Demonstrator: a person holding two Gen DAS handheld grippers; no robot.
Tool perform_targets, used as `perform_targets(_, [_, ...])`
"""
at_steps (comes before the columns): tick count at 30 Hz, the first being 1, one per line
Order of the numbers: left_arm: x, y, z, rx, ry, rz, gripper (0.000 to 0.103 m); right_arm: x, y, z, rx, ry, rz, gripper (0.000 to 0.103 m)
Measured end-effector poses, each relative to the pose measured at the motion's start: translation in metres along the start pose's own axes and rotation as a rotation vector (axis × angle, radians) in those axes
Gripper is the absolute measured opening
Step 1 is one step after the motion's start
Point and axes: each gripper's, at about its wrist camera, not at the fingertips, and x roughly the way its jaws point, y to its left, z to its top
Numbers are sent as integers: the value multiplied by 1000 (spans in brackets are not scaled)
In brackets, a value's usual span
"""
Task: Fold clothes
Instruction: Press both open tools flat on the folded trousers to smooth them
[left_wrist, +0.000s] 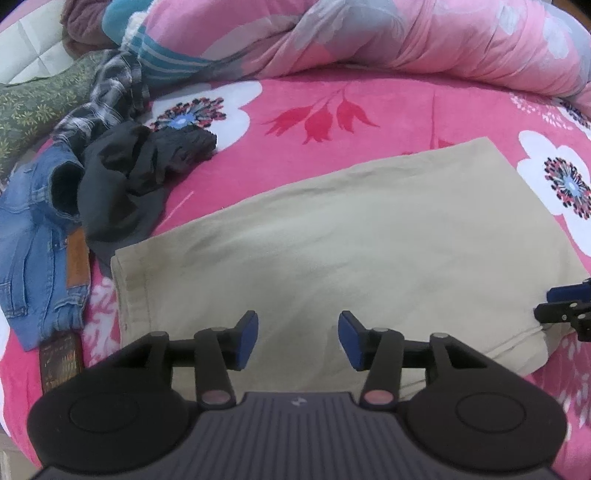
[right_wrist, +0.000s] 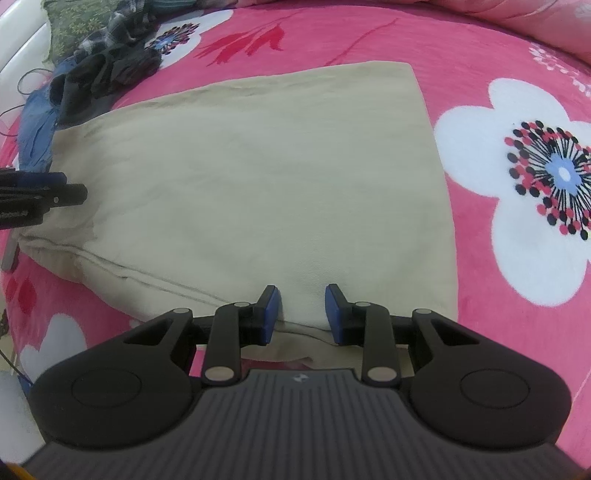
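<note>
Right now the beige cotton garment (left_wrist: 354, 236) is lying flat in a tidy rectangle in the middle of the pink fleece bedspread with big white flowers (left_wrist: 388, 107), with doubled edges and a stitched seam showing along its near side. The left claw (left_wrist: 298, 341) is hovering over the garment's near left part with its blue pads standing wide apart, gripping nothing. The right claw (right_wrist: 302, 314) is sitting low at the near edge, its pads parted to a narrower gap; cloth is bunching between them, but they are not pinching it yet as far as I can tell.

To my eye this is fitting two stages equally: the piece is either lying part-folded and awaiting another fold, or it is lying finished with the claws just letting go. If another fold is coming, both claws will be needing a firm pinch through all the layers at the near edge, lifting together so the stack is not sliding apart.

Off to the left, a crumpled dark grey garment (left_wrist: 125, 184), blue denim jeans (left_wrist: 33, 258) and a checked shirt (left_wrist: 107, 92) are lying in a loose heap, well apart from the beige piece's centre.
</note>
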Motion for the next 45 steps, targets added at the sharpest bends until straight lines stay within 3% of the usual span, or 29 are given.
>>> perform_targets(6, [18,6,12,-46,95,-12,59,0,4,2,25,7,-31,27])
perform_targets(12, [32,4,24,-57,201,-13,78,-4,14,12,23,32,-79,28])
perform_targets(19, [43,-1,28,-75,304,7,91,-19,32,42,33,-68,-45,28])
perform_targets(26, [47,-2,25,-69,329,23,97,16,42,71,10,-62,-53,28])
perform_targets(28, [50,-3,25,-73,337,23,99,34,43,74,12,-1,-69,28])
perform_targets(35, [56,-3,25,-88,358,27,103,48,51,82,-3,54,-104,33])
perform_targets(38, [56,-3,24,-93,358,31,103,49,50,87,18,72,-89,43])
perform_targets(42, [57,-2,23,-100,358,36,103,55,58,90,23,108,-34,90])
perform_targets(45, [57,-2,22,-105,358,40,103,59,65,90,7,116,-49,92])
